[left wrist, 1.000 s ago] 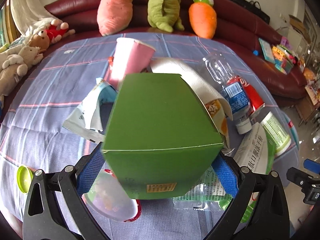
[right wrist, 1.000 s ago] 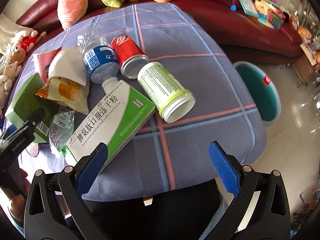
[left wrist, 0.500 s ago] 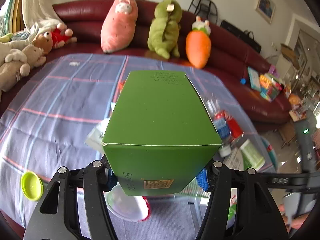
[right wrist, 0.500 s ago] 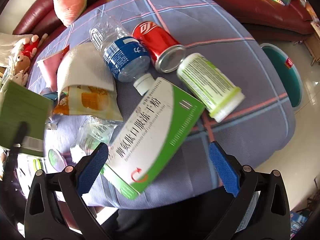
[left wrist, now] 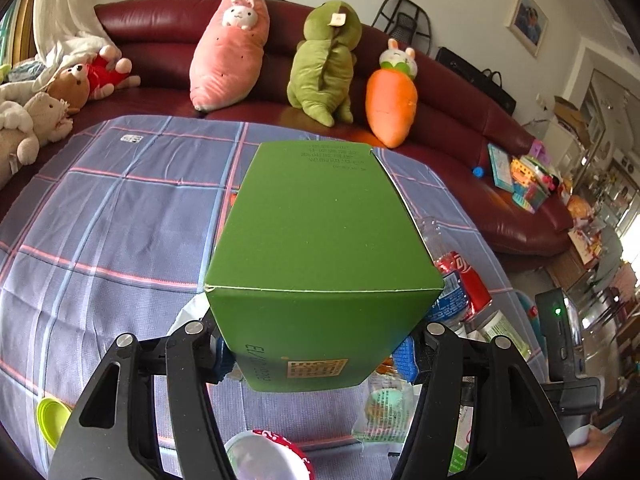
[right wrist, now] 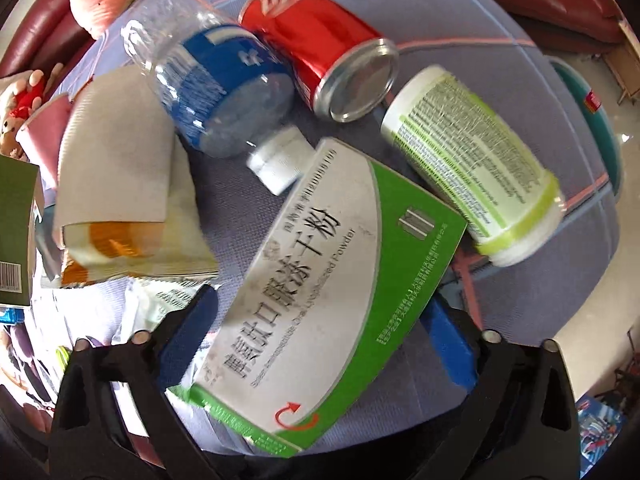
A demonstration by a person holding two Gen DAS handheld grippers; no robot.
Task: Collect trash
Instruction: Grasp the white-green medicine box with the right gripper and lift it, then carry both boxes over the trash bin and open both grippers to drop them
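The left gripper (left wrist: 316, 360) is clamping a green box (left wrist: 320, 248) by its near end, holding it clear above the table (left wrist: 100, 220), with most of the box sticking out past the blue pads. The right gripper (right wrist: 316, 332) is pointing steeply down over a flat white-and-green carton (right wrist: 320, 292); its jaws are closing in from wide, the carton lying between them, the pads not yet pressing on it.

The rest of the trash is lying around that carton: a clear bottle (right wrist: 212, 80) with its cap touching the carton's top edge, a red can (right wrist: 320, 48) just beside it, a white jar (right wrist: 472, 160) right against the carton's corner, and a snack bag (right wrist: 120, 184) to the left. A teal bin (right wrist: 596, 120) is showing past the table's far edge.

I think the risks are these. The green box is gripped at one end only, so a quick swing may be enough to tip it out. The carton is flat and sitting skewed between the jaws, so the pads may pinch a corner and spin it, or skid over the top. The closing jaw on the jar's side may also be nudging the jar, which looks ready to roll off the edge.
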